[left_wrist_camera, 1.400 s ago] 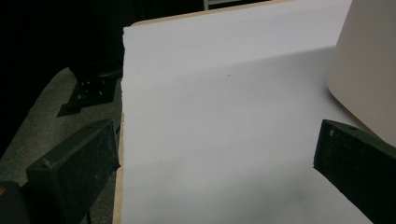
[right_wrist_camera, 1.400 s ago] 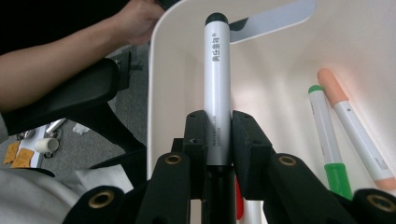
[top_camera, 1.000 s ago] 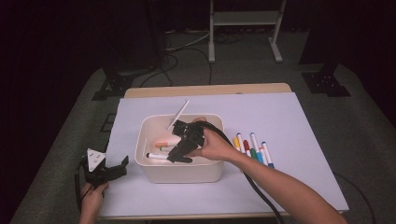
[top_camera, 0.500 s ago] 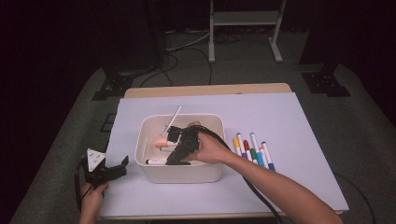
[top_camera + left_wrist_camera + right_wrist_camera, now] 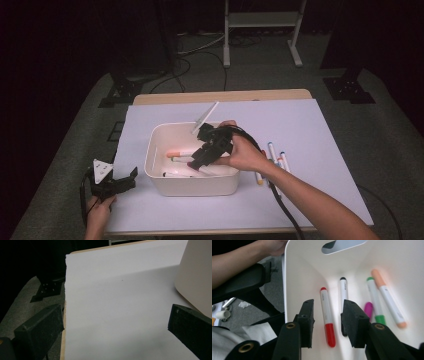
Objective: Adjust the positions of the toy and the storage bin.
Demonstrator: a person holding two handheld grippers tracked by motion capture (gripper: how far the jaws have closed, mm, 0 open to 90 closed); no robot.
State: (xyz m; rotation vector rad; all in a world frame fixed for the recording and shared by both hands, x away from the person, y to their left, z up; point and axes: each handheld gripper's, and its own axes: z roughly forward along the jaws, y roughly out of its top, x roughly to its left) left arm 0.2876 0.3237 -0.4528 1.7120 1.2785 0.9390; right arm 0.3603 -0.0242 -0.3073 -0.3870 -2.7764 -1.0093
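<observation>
A white bin (image 5: 192, 186) stands mid-table on white paper (image 5: 310, 130). My right gripper (image 5: 196, 163) reaches down into it, and its jaws have just been opening. They stand apart on either side of a red marker (image 5: 327, 317) that lies loose on the bin floor (image 5: 357, 267), with neither pad pressing on it. A black-capped marker (image 5: 343, 290), a green one (image 5: 374, 300), an orange one (image 5: 388, 302) and a purple one (image 5: 368, 308) lie beside it. My left gripper (image 5: 120, 182) rests wide open near the paper's front left corner, holding nothing.
Several more markers (image 5: 274, 152) lie on the paper right of the bin, beside the right forearm. The bin's wall (image 5: 197, 277) is close to the right of my left gripper (image 5: 115, 325). The table edge (image 5: 62, 345) runs under its left jaw. Stands and cables sit on the floor beyond.
My right gripper has risen a little inside the bin and shifted toward its back right, and its jaws have parted. The left gripper has stayed where it was.
</observation>
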